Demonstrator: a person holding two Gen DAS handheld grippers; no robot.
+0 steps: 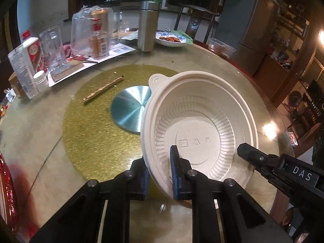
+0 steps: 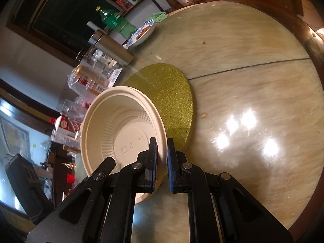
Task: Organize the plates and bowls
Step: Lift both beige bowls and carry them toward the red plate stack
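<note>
Nearest, the left tongs (image 1: 160,174) pinch the near rim of a cream disposable bowl (image 1: 199,129), one pad inside, one outside. The right tongs (image 2: 162,166) pinch the same bowl's rim on its other side. The bowl is tilted, held over the near part of the round table (image 2: 253,64), partly above a gold glittery mat (image 1: 91,129). On the mat lie a silver disc (image 1: 129,109) and a gold stick (image 1: 103,89). Toward the table's far edge stand a steel flask (image 1: 147,26), a glass (image 1: 52,46), a bagged liquor bottle (image 1: 97,34) and a blue-patterned plate of food (image 1: 172,38).

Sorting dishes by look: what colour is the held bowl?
Plain cream bowl with ribbed walls; the left wrist view shows it best.
</note>
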